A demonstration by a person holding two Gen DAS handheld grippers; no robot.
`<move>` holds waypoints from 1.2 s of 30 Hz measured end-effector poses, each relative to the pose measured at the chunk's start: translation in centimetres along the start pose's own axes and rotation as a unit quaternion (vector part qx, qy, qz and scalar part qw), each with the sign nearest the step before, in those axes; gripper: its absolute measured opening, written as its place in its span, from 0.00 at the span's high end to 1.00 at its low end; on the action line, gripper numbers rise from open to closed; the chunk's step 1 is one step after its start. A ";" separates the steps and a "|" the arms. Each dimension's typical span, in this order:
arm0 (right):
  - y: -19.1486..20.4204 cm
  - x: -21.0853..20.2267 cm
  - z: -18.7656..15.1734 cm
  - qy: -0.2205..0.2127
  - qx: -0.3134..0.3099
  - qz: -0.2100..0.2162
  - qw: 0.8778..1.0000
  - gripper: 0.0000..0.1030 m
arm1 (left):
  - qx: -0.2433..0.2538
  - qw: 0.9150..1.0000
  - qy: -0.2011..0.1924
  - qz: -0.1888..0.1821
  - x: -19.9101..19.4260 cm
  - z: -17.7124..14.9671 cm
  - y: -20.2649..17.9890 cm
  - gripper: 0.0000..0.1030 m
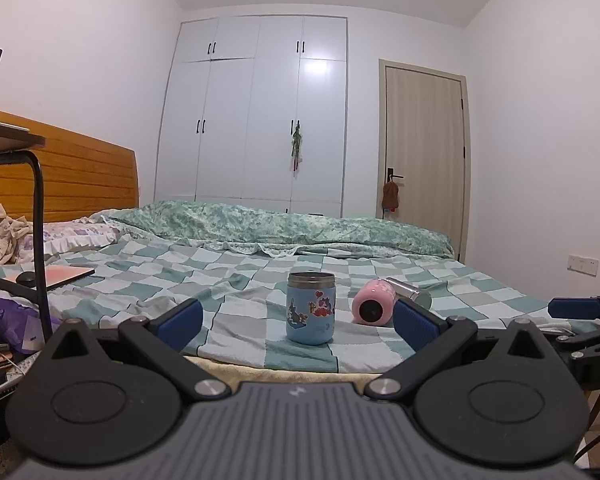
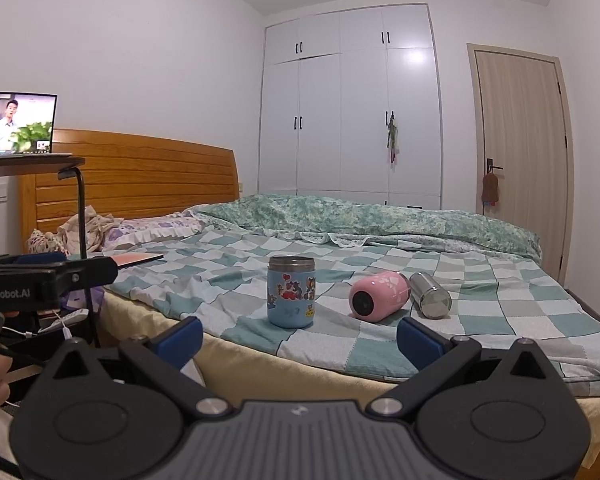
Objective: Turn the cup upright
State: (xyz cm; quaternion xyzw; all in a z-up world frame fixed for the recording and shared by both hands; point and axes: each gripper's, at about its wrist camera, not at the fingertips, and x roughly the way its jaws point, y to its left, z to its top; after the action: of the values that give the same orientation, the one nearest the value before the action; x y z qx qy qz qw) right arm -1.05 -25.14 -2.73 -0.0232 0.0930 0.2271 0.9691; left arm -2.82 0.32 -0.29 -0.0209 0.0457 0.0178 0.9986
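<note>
A blue cartoon cup (image 1: 311, 309) (image 2: 291, 293) stands upright on the checked bedspread near the bed's front edge. To its right a pink cup (image 1: 373, 303) (image 2: 377, 297) lies on its side, its dark end facing me. A steel cup (image 1: 410, 293) (image 2: 431, 294) lies on its side just right of the pink one. My left gripper (image 1: 298, 320) is open and empty, in front of the cups and short of the bed edge. My right gripper (image 2: 298, 340) is open and empty, also short of the bed edge.
The bed (image 2: 500, 320) has a rumpled green quilt (image 2: 360, 216) at the back and a wooden headboard (image 2: 140, 176). A stand with a laptop (image 2: 18, 124) is at the left. A flat pink tablet (image 1: 66, 274) lies on the bed's left side.
</note>
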 end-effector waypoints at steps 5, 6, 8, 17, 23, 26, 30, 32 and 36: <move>0.0 0.0 0.0 0.000 0.001 0.001 1.000 0.00 | 0.000 1.000 0.000 0.000 0.1 0.0 0.0 0.00; 0.1 0.0 0.0 0.000 0.001 0.001 1.000 0.00 | 0.000 1.000 0.000 0.000 0.1 0.0 0.0 0.00; 0.0 0.1 0.1 0.002 0.001 0.002 1.000 0.00 | 0.000 1.000 0.000 0.000 0.1 0.1 0.0 0.00; -0.1 0.3 0.1 0.004 0.004 0.004 1.000 0.00 | -0.004 1.000 0.001 0.003 0.2 0.2 0.2 0.00; -0.1 0.3 0.1 0.005 0.006 0.004 1.000 0.00 | -0.003 1.000 0.001 0.003 0.2 0.3 0.0 0.00; -0.1 0.3 0.1 0.006 0.007 0.004 1.000 0.00 | -0.003 1.000 0.001 0.003 0.2 0.2 0.1 0.00; -0.1 0.3 0.1 0.006 0.007 0.005 1.000 0.00 | -0.003 1.000 0.000 0.001 0.2 0.2 0.0 0.00; -0.1 0.3 0.1 0.007 0.007 0.005 1.000 0.00 | -0.002 1.000 0.000 0.002 0.2 0.2 0.0 0.00; -0.2 0.3 0.2 0.008 0.008 0.006 1.000 0.00 | 0.000 1.000 0.002 -0.002 0.3 0.2 -0.1 0.00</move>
State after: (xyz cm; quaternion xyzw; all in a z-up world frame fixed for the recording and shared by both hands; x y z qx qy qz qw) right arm -0.67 -25.15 -2.62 -0.0169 0.1023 0.2318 0.9672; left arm -2.54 0.24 -0.15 -0.0205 0.0474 0.0154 0.9985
